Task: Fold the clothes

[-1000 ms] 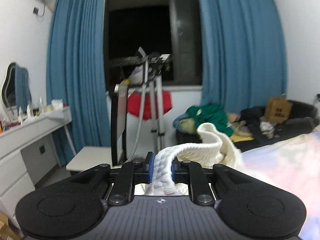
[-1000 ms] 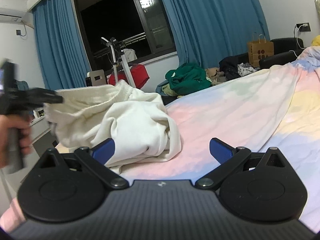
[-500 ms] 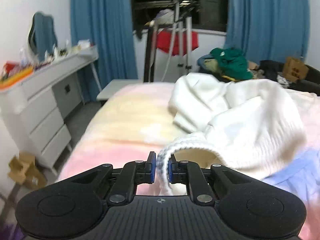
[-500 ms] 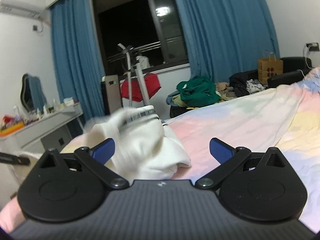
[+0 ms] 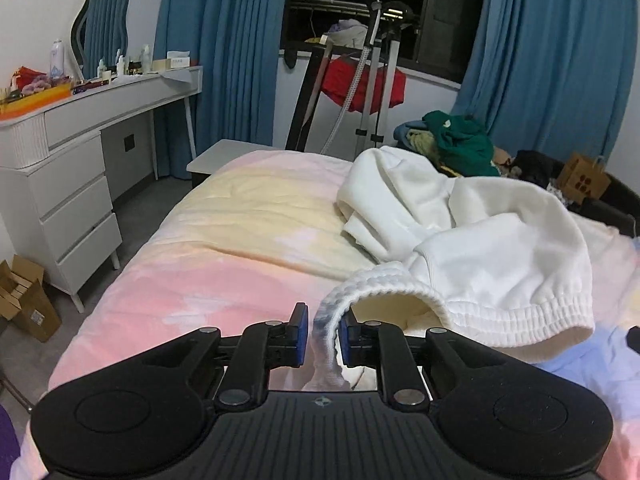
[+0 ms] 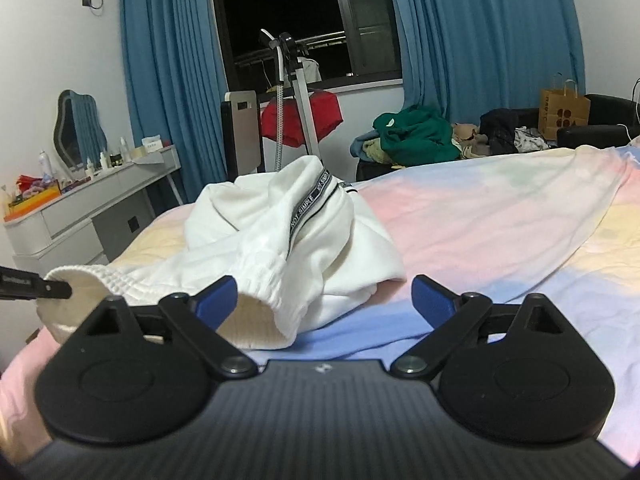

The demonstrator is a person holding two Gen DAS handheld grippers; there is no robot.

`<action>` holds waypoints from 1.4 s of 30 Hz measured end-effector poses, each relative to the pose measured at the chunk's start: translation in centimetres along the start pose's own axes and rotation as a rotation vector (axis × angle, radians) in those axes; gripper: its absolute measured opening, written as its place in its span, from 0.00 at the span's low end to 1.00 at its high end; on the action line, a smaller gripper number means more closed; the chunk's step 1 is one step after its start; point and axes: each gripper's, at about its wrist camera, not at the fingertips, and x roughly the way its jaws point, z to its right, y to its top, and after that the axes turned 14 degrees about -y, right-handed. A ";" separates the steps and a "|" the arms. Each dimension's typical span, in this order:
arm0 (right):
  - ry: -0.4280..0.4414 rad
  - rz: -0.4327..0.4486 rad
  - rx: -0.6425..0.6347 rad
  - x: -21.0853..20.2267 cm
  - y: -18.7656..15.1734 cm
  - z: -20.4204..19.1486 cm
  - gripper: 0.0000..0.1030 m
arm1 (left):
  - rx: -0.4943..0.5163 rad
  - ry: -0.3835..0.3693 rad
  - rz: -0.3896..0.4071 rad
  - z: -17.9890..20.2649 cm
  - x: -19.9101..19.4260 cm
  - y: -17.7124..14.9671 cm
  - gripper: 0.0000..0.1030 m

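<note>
A white fleece garment point(image 5: 472, 240) lies crumpled on the pastel bed cover point(image 5: 224, 280). My left gripper point(image 5: 323, 334) is shut on its ribbed hem point(image 5: 360, 286), low over the bed. In the right wrist view the same garment point(image 6: 296, 240) shows a black lettered band point(image 6: 310, 208) and an elastic cuff opening point(image 6: 256, 320). My right gripper point(image 6: 325, 300) is open and empty, just above the bed, with the cuff by its left finger point(image 6: 216, 300). The left gripper's tip point(image 6: 36, 286) shows at the left edge, holding the hem.
A white dresser point(image 5: 68, 152) with bottles and a mirror stands left of the bed. A drying rack with a red cloth point(image 5: 360, 80) is by the window. A pile of green clothes point(image 5: 460, 144) and a brown paper bag point(image 6: 562, 110) sit beyond the bed. Cardboard boxes point(image 5: 24, 300) lie on the floor.
My left gripper has pulled the hem down from the air to the bed's near edge, and the garment now lies spread on the cover. My right gripper stays open and has moved closer to the cuff.
</note>
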 end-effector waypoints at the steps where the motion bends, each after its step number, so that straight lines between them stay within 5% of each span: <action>1: 0.004 -0.009 0.005 0.3 0.1 -0.1 0.92 | -0.003 -0.003 0.004 0.0 0.0 -0.1 0.18; 5: 0.030 -0.098 -0.026 2.5 0.1 -1.7 0.73 | 0.009 0.007 0.009 -0.1 0.5 -0.3 0.21; 9: 0.030 -0.121 -0.152 3.4 -0.5 -4.3 0.72 | 0.001 0.010 0.001 -0.5 1.2 -0.3 0.22; 14: -0.063 -0.050 -0.273 4.5 -1.3 -6.5 0.62 | -0.001 -0.006 -0.018 -0.6 1.5 -0.3 0.22; 21: -0.128 0.190 -0.366 4.7 -1.1 -8.4 0.62 | 0.079 -0.013 -0.054 0.9 2.0 -1.1 0.31; 22: -0.122 0.186 -0.366 4.6 -0.9 -8.3 0.61 | 0.103 -0.006 -0.058 1.3 2.3 -1.2 0.35; 24: -0.105 0.163 -0.358 4.6 -0.6 -8.0 0.36 | 0.150 0.000 -0.055 2.2 2.5 -1.6 0.39; 26: -0.121 0.143 -0.345 4.6 -0.2 -7.6 0.26 | 0.195 0.001 -0.043 3.1 2.6 -1.9 0.47; 35: -0.144 0.158 -0.157 2.1 1.9 -4.0 0.20 | 0.241 -0.038 -0.033 5.5 2.4 -3.3 0.57; 42: -0.280 0.142 0.012 0.1 3.0 1.2 0.15 | 0.382 -0.115 -0.061 8.8 2.4 -5.6 0.72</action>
